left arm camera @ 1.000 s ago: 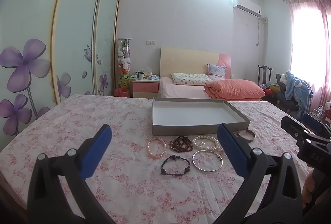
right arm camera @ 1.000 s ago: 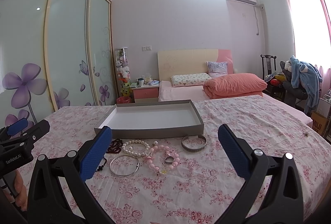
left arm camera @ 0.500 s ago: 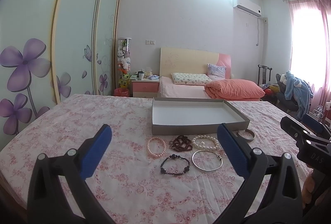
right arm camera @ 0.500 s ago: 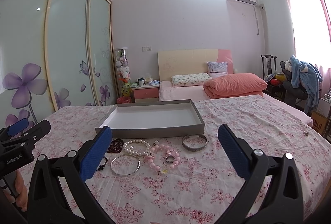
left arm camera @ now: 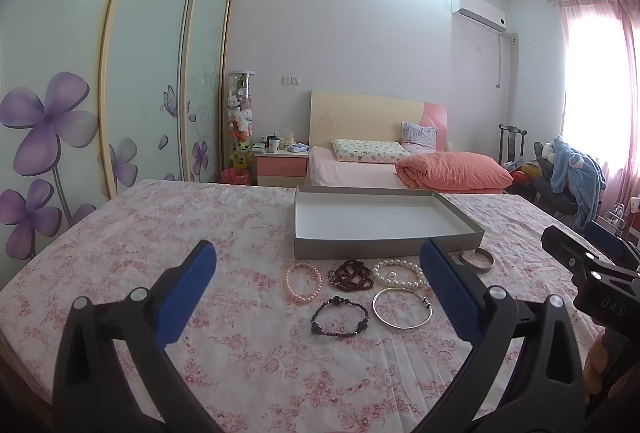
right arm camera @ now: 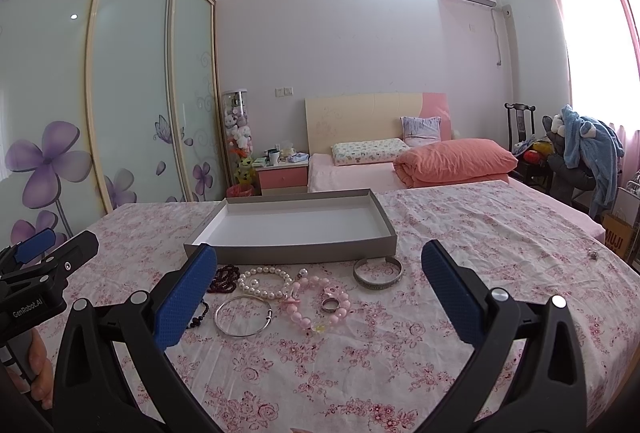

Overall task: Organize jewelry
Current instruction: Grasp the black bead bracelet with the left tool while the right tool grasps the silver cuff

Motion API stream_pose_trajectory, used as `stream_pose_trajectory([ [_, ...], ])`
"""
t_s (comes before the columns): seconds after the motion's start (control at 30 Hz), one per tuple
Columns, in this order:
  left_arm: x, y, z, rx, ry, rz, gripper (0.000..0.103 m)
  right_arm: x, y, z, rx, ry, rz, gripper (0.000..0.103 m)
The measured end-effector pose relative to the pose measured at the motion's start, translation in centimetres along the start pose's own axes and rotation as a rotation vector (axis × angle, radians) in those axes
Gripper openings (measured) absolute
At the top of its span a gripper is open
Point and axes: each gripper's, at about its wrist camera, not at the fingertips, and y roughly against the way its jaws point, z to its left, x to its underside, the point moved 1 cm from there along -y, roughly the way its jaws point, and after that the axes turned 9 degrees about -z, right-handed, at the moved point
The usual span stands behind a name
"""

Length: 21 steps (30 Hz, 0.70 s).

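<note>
A shallow grey box (left arm camera: 384, 251) with a white inside lies on the floral cloth. In front of it lie a pink pearl bracelet (left arm camera: 303, 283), dark red beads (left arm camera: 352, 275), a white pearl bracelet (left arm camera: 396, 271), a black bead bracelet (left arm camera: 339, 317), a silver bangle (left arm camera: 402, 309) and a wide silver band (left arm camera: 476, 259). The right wrist view adds a pink bead bracelet (right arm camera: 320, 303) with a ring (right arm camera: 330, 304) inside it. My left gripper (left arm camera: 317, 251) is open and holds nothing. My right gripper (right arm camera: 319, 249) is also open, short of the jewelry.
The table's floral cloth (right arm camera: 480, 241) stretches wide to the right, with one small metal piece (right arm camera: 593, 254) near its far right edge. A bed (left arm camera: 400, 169), a nightstand (left arm camera: 280, 167) and a sliding wardrobe (left arm camera: 120, 73) stand beyond the table.
Almost nothing: the right wrist view has drifted very slightly. Both grippers stay open and the jewelry lies unmoved.
</note>
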Motion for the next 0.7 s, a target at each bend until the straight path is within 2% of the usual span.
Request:
stream_pose_trajectory([
  [0.17,0.1,0.1,-0.1,-0.008,-0.001,0.013,0.099,0.5,-0.3,0.0,0.003,0.001,0.011,0.101],
  [0.33,1.4,-0.8,0.1,-0.023,-0.005,0.061,0.099,1.2,-1.9,-0.7,0.012,-0.018,0.076,0.101],
  [0.53,2.9,-4.5,1.2,-0.019,0.022,0.201,0.099,2.1,-5.7,-2.6,0.030,-0.055,0.217,0.101],
  [0.7,4.0,-7.2,1.7,-0.015,0.031,0.324,0.099,3.2,-10.5,-5.2,0.063,-0.120,0.401,0.101],
])
